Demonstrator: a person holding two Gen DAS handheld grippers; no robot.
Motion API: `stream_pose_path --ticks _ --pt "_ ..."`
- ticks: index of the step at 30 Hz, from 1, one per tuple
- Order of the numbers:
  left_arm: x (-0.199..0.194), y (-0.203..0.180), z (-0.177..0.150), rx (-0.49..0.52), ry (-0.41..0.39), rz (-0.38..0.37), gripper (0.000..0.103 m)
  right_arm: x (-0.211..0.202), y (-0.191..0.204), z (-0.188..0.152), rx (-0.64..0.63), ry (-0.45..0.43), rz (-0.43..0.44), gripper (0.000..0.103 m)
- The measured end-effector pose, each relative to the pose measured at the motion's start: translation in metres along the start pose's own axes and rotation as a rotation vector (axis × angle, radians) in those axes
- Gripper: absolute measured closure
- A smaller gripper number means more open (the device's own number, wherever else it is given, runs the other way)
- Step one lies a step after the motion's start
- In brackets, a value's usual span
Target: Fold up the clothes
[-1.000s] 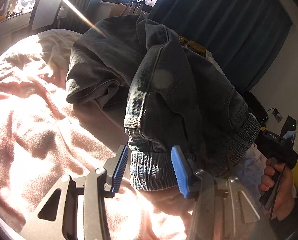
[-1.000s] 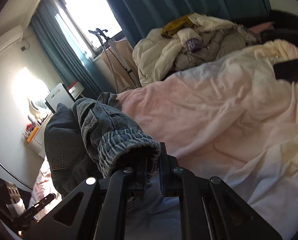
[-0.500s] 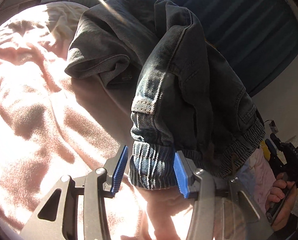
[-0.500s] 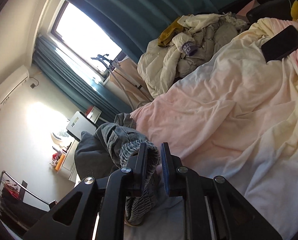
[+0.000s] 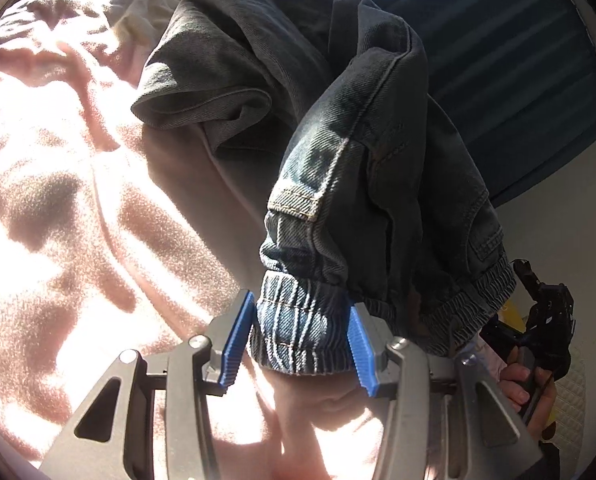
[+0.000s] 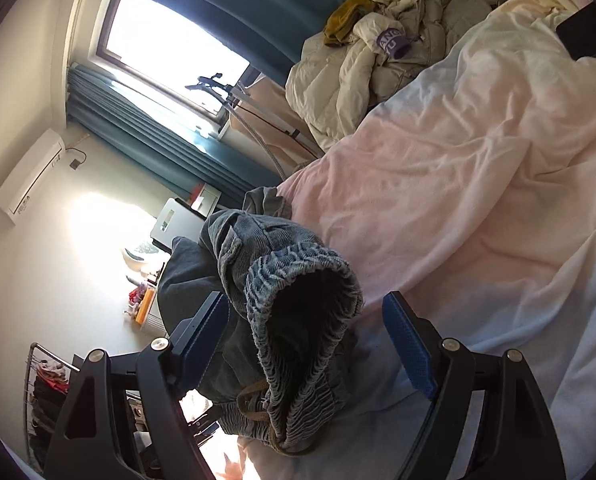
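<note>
The right gripper [image 6: 306, 344] has just let go: its fingers were clamped on the ribbed cuff [image 6: 298, 320] a sec ago & have just been opening; they now stand wide, blue pads clear of the cloth on both sides, w/ the cuff loose between them but not pressed. The left gripper [image 5: 302, 344] hasn't changed its spread; its blue fingers [image 5: 236, 340] grasp the other elastic cuff [image 5: 298, 336], pads against the denim on each side, same as 1 s ago. That hand has dropped a bit, so the jeans [image 5: 338, 128] fill more of its view & the pink bed cover [image 5: 78, 200] sits closer under them.

Where the jeans are: dark denim joggers, bunched & doubled over, upper part slumped on the bed, leg ends lifted toward the person at the bed's near edge. The person's hand [image 5: 526, 388] on the right gripper's handle shows at the left cam's right edge.

Meaning for the task, as a judgement: the right side is prob. releasing to re-grip elsewhere (waistband or a fold line) while the left anchors the cuff. Fold looks early; the garment is still crumpled, not flat. Risk: the freed leg may slide off the bed edge
</note>
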State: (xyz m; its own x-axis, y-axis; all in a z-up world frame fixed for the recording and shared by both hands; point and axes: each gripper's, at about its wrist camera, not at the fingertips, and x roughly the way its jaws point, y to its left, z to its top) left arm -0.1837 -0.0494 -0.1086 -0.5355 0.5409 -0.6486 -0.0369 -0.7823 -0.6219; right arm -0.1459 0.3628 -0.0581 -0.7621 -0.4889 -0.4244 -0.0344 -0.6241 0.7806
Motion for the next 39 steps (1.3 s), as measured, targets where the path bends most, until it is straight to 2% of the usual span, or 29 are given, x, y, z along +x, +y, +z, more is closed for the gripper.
stream_pose_path --ticks 3,5,7,8,9,10,16,23,24,29,31,35,39 --pt "0.004 -0.001 0.001 0.012 -0.002 0.006 0.057 0.003 0.006 -0.003 -0.033 -0.032 0.015 0.026" --pt "0.006 -0.001 0.002 0.01 0.001 0.009 0.057 0.004 0.012 -0.005 -0.074 -0.044 -0.019 0.034" --pt "0.008 0.0 0.002 -0.006 0.006 0.007 0.057 0.005 0.018 -0.007 -0.111 -0.048 -0.059 0.057" --pt "0.009 0.002 0.002 -0.029 0.012 -0.002 0.057 0.005 0.019 -0.008 -0.117 -0.046 -0.079 0.062" --pt "0.01 0.004 0.002 -0.047 0.015 -0.011 0.057 0.005 0.018 -0.008 -0.113 -0.041 -0.093 0.076" --pt "0.011 0.005 0.002 -0.065 0.019 -0.02 0.055 0.004 0.017 -0.008 -0.104 -0.036 -0.104 0.082" --pt "0.014 0.005 0.002 -0.1 0.027 -0.038 0.051 -0.001 0.016 -0.007 -0.103 -0.052 -0.15 0.086" --pt "0.018 -0.001 0.0 -0.102 0.015 -0.056 0.049 0.001 0.014 -0.004 -0.094 -0.047 -0.147 0.086" --pt "0.018 -0.003 -0.001 -0.1 0.012 -0.059 0.05 0.0 0.018 -0.004 -0.109 -0.055 -0.145 0.086" --pt "0.018 -0.024 -0.01 -0.043 -0.025 -0.028 0.075 -0.011 0.043 -0.001 -0.183 -0.099 -0.109 0.088" --pt "0.01 -0.036 -0.014 -0.039 -0.036 -0.049 0.082 -0.02 0.059 0.001 -0.217 -0.119 -0.095 0.089" --pt "-0.023 -0.073 -0.032 -0.009 -0.077 -0.139 0.086 -0.04 0.096 0.01 -0.316 -0.16 -0.11 0.089" --pt "-0.047 -0.129 -0.057 0.083 -0.118 -0.198 0.087 -0.061 0.121 0.03 -0.379 -0.19 -0.114 0.09"
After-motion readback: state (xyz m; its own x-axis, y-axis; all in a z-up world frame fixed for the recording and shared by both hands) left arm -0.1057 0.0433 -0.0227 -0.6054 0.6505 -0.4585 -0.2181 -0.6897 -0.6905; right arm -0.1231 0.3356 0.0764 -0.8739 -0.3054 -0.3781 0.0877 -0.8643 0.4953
